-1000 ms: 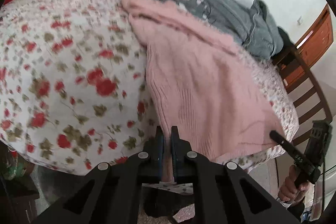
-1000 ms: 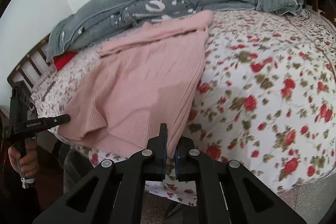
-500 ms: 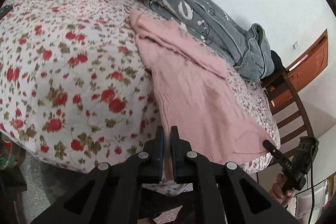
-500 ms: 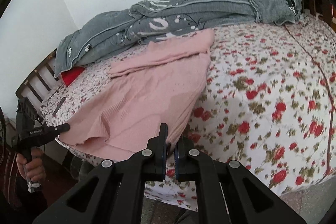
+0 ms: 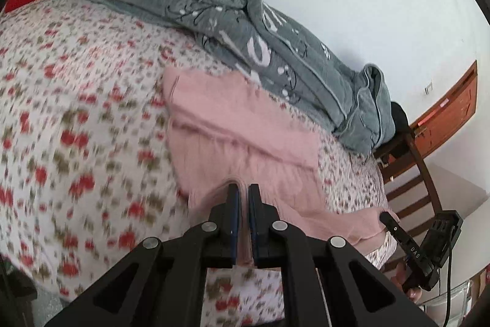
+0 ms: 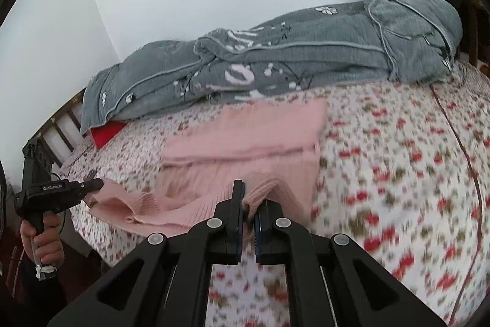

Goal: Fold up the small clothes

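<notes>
A pink knitted sweater (image 5: 232, 127) lies on the floral bedsheet (image 5: 76, 127), its sleeves folded across the top. My left gripper (image 5: 243, 192) is shut on the sweater's near hem corner and holds it lifted over the body. My right gripper (image 6: 249, 198) is shut on the other hem corner of the sweater (image 6: 245, 140), also lifted. Each gripper shows in the other's view: the right one (image 5: 387, 218) pinching the hem at the right, the left one (image 6: 98, 183) pinching it at the left.
A grey quilt (image 5: 214, 8) is bunched along the wall behind the sweater. A red cushion (image 6: 105, 132) peeks from under it. A wooden chair (image 5: 410, 173) stands by the bed's edge. The bed's wooden rail (image 6: 61, 124) is at the far left.
Both grippers have lifted the sweater's hem and carried it forward over the body toward the sleeves, so the lower part now doubles over.
</notes>
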Action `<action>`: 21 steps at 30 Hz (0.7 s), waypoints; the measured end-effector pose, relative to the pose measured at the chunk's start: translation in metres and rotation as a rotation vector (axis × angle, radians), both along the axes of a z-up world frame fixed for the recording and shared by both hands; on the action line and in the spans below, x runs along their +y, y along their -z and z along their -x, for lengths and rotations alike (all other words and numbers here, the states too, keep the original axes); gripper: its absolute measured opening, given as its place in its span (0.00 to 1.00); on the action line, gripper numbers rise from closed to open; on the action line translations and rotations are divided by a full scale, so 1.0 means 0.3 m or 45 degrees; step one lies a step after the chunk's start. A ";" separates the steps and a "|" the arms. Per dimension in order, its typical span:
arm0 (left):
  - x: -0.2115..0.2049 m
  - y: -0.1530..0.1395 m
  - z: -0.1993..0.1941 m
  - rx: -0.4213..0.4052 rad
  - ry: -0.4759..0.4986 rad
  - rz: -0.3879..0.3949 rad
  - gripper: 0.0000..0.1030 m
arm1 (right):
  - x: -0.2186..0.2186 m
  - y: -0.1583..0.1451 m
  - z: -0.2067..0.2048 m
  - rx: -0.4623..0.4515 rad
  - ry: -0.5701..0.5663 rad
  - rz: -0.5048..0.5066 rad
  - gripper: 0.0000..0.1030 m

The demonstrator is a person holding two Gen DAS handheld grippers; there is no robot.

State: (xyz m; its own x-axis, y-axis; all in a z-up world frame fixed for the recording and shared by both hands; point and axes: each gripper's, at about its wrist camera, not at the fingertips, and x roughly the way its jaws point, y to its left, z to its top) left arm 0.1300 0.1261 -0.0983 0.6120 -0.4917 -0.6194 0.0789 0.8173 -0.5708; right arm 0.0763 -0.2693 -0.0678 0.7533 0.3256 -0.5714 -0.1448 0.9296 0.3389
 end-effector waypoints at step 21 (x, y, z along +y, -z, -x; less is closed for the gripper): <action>-0.032 0.040 -0.641 0.055 -0.055 -0.001 0.07 | -0.037 0.013 -0.689 0.021 0.019 -0.134 0.05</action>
State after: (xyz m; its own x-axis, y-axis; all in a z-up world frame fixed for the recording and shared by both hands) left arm 0.3223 0.1166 -0.1103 0.6052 -0.4653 -0.6459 0.0192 0.8197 -0.5724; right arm 0.2831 -0.2805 -0.0717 0.7491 0.3733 -0.5472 -0.1249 0.8909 0.4367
